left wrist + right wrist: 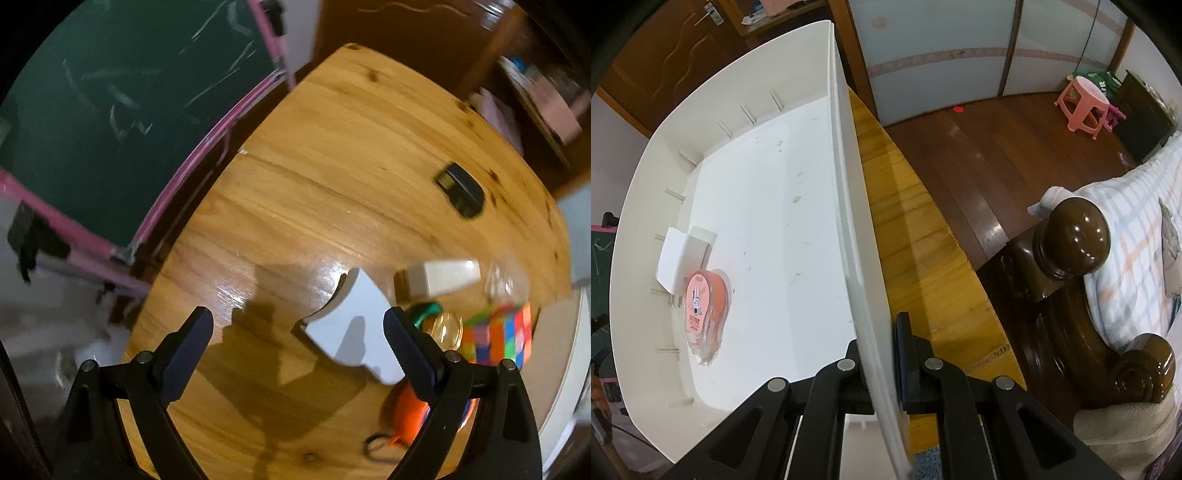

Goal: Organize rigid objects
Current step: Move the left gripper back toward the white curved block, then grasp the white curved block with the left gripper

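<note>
Wooden table [332, 166]: one colour cube [498, 338], perhaps two white blocks [354, 325].

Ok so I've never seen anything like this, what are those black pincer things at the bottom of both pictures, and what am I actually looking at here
Those are hand-held grippers: a person carries one in each hand, and each has a wide-angle camera looking along its two fingers. So each picture is one gripper's own view.

The left wrist view looks down on a wooden table. The left gripper is open and holds nothing. Near it lie a white box, a colourful puzzle cube, an orange object, a clear glass ball, a white block and, farther off, a black device. The picture is blurred, so finer details are unclear.

The right wrist view shows the right gripper shut on the side wall of a white bin. Inside the bin lie an orange correction tape dispenser and a small white box.
</note>
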`<move>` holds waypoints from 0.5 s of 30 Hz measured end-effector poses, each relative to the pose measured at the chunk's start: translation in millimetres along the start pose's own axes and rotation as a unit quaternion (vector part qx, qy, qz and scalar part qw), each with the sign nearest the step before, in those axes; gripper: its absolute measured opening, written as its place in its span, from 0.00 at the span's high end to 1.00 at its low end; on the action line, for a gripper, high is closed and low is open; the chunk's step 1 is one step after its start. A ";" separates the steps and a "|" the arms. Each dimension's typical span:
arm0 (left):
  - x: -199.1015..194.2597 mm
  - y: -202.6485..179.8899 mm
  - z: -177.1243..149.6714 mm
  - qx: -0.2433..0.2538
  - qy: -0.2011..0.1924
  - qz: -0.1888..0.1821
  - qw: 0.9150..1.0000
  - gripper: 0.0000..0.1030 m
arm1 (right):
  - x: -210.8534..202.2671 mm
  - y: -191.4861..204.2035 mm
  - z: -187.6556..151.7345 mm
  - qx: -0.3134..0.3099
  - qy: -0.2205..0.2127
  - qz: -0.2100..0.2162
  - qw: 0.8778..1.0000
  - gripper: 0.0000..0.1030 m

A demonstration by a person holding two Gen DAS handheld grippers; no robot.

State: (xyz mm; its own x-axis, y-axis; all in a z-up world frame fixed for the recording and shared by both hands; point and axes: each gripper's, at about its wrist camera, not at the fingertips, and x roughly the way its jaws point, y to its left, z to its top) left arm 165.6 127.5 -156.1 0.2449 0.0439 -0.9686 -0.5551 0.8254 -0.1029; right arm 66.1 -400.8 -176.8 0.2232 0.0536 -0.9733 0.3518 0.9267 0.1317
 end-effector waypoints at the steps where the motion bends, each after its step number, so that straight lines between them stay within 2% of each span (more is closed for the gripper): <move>1: 2.0 -1.3 0.5 -0.013 0.006 -0.002 1.000 0.08 | 0.2 -0.3 0.0 0.000 0.000 0.000 1.000 0.93; 4: 7.6 -4.8 3.1 -0.050 0.018 -0.005 0.999 0.08 | 0.6 -1.0 0.0 0.001 0.001 0.000 1.000 0.93; 8: 13.5 -11.1 3.4 -0.081 0.015 0.004 0.997 0.08 | 0.8 -1.3 -0.2 0.001 0.001 0.001 1.000 0.93; 15: 31.6 -18.8 2.8 -0.115 0.035 0.048 0.992 0.08 | 1.1 -1.0 -0.2 0.000 0.001 0.000 1.000 0.93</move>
State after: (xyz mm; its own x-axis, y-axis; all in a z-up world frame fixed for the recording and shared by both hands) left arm 186.0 114.9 -184.1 0.1307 0.0704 -0.9889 -0.7416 0.6690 -0.0504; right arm 65.8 -401.6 -178.0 0.2210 0.0556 -0.9737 0.3516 0.9267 0.1327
